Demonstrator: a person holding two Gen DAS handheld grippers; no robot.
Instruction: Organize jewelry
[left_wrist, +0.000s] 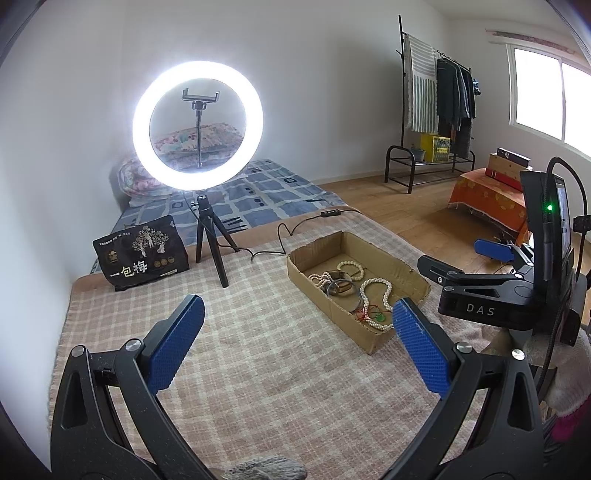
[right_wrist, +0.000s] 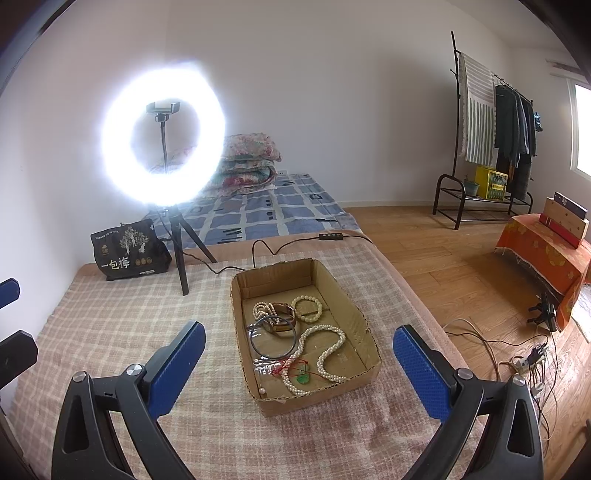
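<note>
Cardboard forms the shallow box (right_wrist: 364, 332) that sits on the checked blanket (right_wrist: 110, 325), and all the jewelry lies inside it. A long pearl necklace (right_wrist: 325, 345) coils at the near end; at its 7 o'clock lies a red cord with a green pendant (right_wrist: 303, 378). A dark metal bangle (right_wrist: 271, 338) sits at the necklace's 9 o'clock, and a pale bead bracelet (right_wrist: 306, 306) at its 12 o'clock.

Both grippers hover above the blanket, empty. The right gripper (right_wrist: 299, 354) has its blue pads spread wide, the box between them in its view. The left gripper (left_wrist: 297, 325) is likewise spread wide, with the box at its 1 o'clock. A lit ring light (left_wrist: 197, 125) stands on a tripod at the box's 10 o'clock, a black snack bag (left_wrist: 142, 254) beside it.
</note>
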